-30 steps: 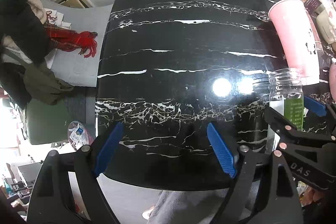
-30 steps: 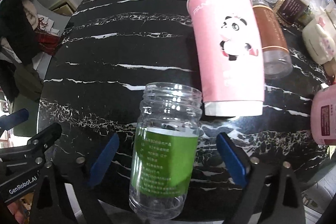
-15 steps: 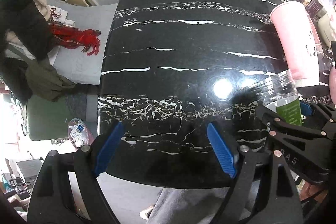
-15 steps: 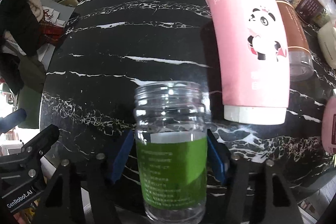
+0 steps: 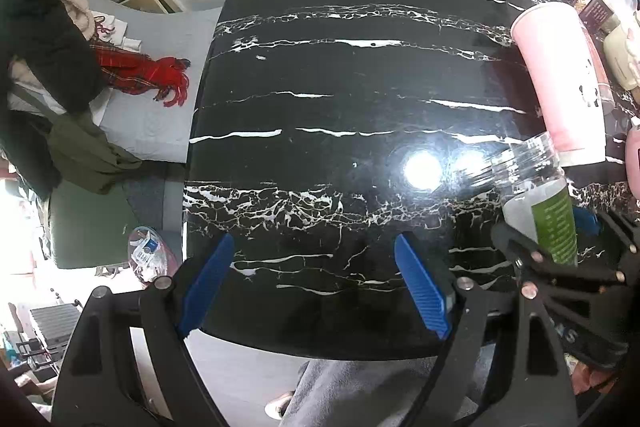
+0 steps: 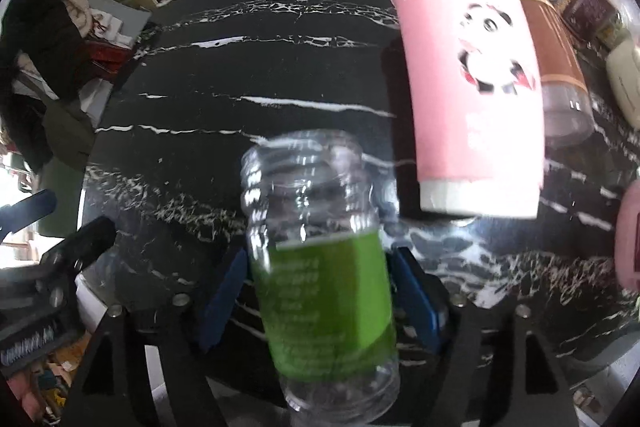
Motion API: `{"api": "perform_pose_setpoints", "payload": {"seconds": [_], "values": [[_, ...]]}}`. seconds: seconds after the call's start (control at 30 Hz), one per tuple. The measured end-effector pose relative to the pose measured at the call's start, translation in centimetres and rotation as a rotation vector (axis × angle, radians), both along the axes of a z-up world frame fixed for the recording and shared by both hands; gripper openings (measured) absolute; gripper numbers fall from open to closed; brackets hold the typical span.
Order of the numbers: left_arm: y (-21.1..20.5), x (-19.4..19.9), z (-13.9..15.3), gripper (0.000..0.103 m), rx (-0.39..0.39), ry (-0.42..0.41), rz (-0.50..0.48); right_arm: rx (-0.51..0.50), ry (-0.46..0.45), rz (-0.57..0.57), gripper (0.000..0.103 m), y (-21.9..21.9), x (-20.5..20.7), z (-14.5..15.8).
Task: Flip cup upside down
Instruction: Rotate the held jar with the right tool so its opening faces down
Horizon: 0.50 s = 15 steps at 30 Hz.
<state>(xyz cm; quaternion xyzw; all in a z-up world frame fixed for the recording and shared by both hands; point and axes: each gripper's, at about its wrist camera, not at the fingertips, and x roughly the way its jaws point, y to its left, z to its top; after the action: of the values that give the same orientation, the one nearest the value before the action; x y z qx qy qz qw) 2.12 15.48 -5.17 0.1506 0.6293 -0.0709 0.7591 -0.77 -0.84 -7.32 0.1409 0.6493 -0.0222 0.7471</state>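
I have the clear jar (image 6: 320, 267) clenched between my right gripper (image 6: 320, 291) pads, mouth pointing away along the fingers toward the pink cup (image 6: 472, 87), while my left gripper (image 5: 316, 283) hangs released, well apart

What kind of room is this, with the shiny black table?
Probably a lived-in room at someone's home, not a lab. The black marble table is crowded at one side with a pink panda cup and jars, and beside the table clothes and a red scarf lie piled on a grey couch.
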Motion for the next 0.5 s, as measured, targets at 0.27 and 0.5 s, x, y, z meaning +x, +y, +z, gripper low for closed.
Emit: {"api": "perform_pose_setpoints", "payload": {"seconds": [0.27,0.5], "values": [[-0.3,-0.1,-0.3,0.082,-0.002,0.003,-0.008,-0.004,-0.066,-0.004,0.08,-1.1,-3.3,1.0],[-1.0,-0.5,-0.5,0.082,-0.007,0.007,-0.03,-0.056,-0.088,-0.01,0.08,-1.4,-4.9,0.3]]}}
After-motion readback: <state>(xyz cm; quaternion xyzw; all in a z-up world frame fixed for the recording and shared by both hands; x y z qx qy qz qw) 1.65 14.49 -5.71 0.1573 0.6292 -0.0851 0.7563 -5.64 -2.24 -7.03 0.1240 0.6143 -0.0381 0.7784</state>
